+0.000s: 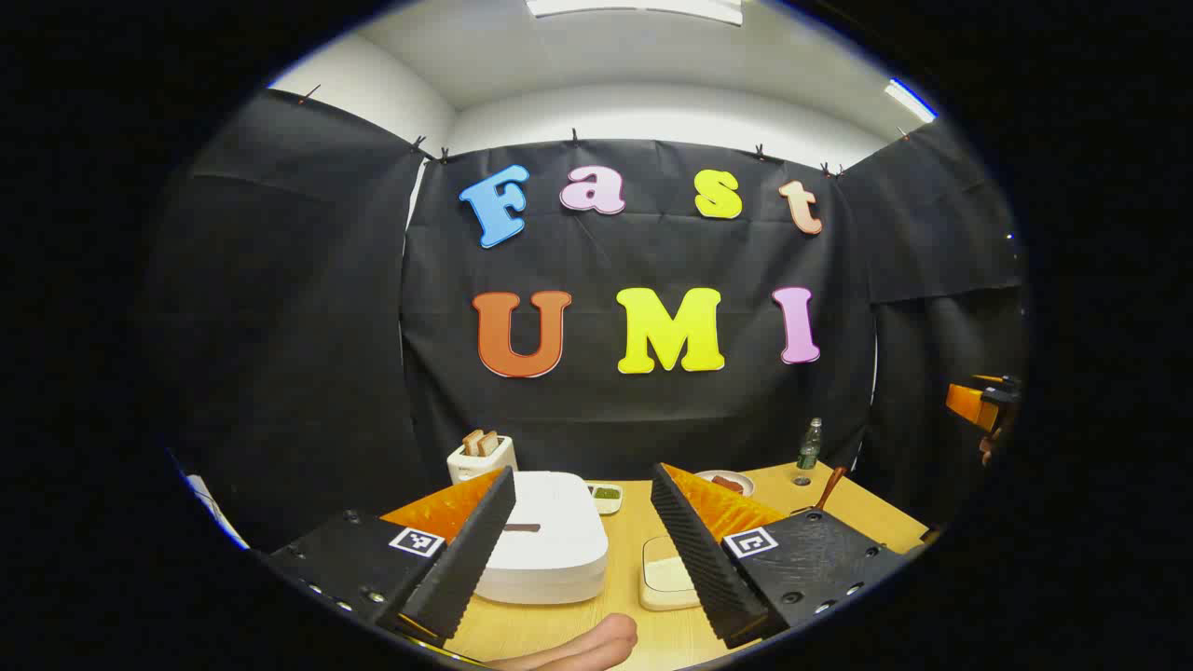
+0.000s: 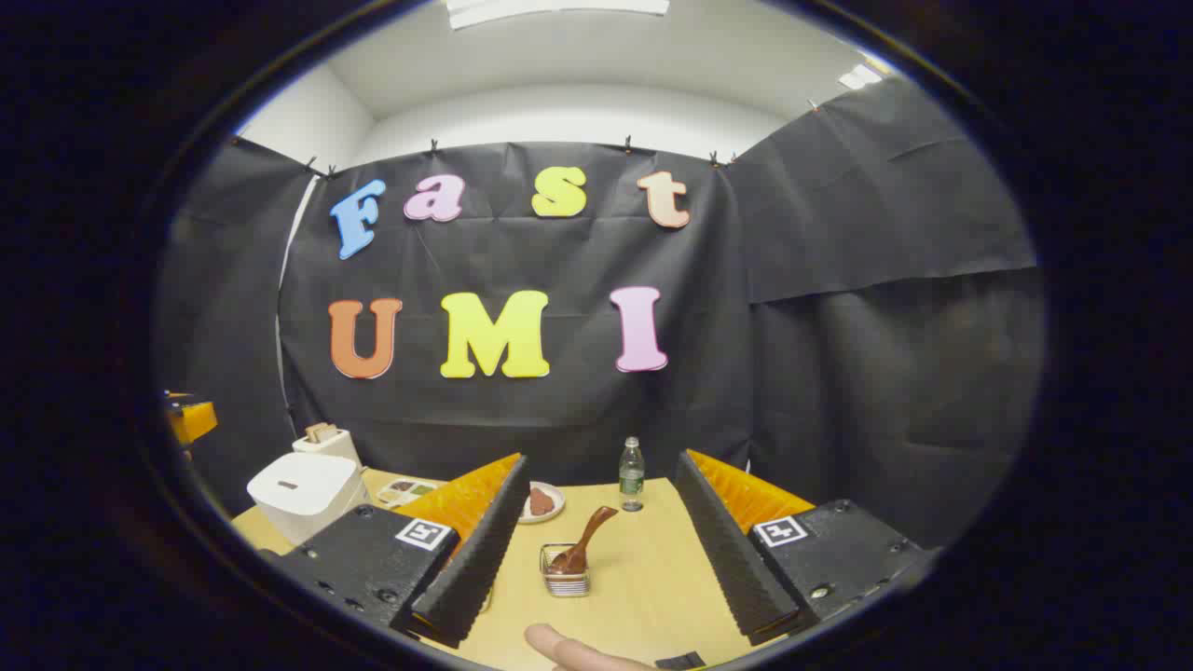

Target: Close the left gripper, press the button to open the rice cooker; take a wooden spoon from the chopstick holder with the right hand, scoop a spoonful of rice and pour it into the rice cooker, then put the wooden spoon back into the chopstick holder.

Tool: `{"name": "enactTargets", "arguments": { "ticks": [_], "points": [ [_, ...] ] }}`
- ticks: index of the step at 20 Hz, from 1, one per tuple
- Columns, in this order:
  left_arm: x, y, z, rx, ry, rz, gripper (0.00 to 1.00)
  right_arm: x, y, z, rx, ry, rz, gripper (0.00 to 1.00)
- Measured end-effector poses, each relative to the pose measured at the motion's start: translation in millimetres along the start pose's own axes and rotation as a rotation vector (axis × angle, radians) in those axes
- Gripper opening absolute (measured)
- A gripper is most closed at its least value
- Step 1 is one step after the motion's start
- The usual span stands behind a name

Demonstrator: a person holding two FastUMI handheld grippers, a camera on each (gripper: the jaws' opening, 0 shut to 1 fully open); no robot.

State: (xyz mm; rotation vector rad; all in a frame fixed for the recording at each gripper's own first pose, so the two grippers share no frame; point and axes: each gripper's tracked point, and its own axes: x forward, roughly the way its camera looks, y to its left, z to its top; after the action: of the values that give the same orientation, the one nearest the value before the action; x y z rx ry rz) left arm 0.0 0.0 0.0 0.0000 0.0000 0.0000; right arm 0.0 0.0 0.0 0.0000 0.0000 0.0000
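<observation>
White and shut, the cooker sits on the worktop straight ahead of your left hand-held gripper, whose jaws stand wide apart and hold nothing. The task wants them closed before you press, so do that first: with the jaws spread like this, one finger could slide past the dark button on the lid and push the cooker back instead of releasing it.

Your right hand-held gripper is equally wide open and empty, well above the worktop. Between its fingers, in the right gripper view, you can see the holder with the spoon leaning in it, handle tilted up to the right. That lean is the risk: close off-centre and the handle may pivot, or the light holder may tip or drag along.

A bottle stands behind the holder and a plate just to its left, so a wide swing could knock either. I cannot tell where the rice sits; the pale dish beside the cooker is the likeliest place.
</observation>
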Motion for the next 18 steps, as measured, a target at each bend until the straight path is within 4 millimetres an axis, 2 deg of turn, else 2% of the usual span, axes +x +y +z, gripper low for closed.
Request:
{"name": "enactTargets", "arguments": {
  "ticks": [12,15,16,18],
  "points": [
    [4,10,-9,0.008,0.021,0.027,0.94,4,-11,-12,0.02,0.024,0.007,0.99],
    [9,11,-4,0.01,-0.005,0.024,0.94,6,-16,-13,0.02,0.012,0.009,1.0],
    [13,7,-6,0.015,-0.006,0.004,0.84,7,-15,-10,0.02,0.0,0.02,1.0],
    [17,-1,-23,0.012,0.049,-0.057,0.8,9,-18,-8,0.032,-0.029,0.031,1.0]
  ]
}}
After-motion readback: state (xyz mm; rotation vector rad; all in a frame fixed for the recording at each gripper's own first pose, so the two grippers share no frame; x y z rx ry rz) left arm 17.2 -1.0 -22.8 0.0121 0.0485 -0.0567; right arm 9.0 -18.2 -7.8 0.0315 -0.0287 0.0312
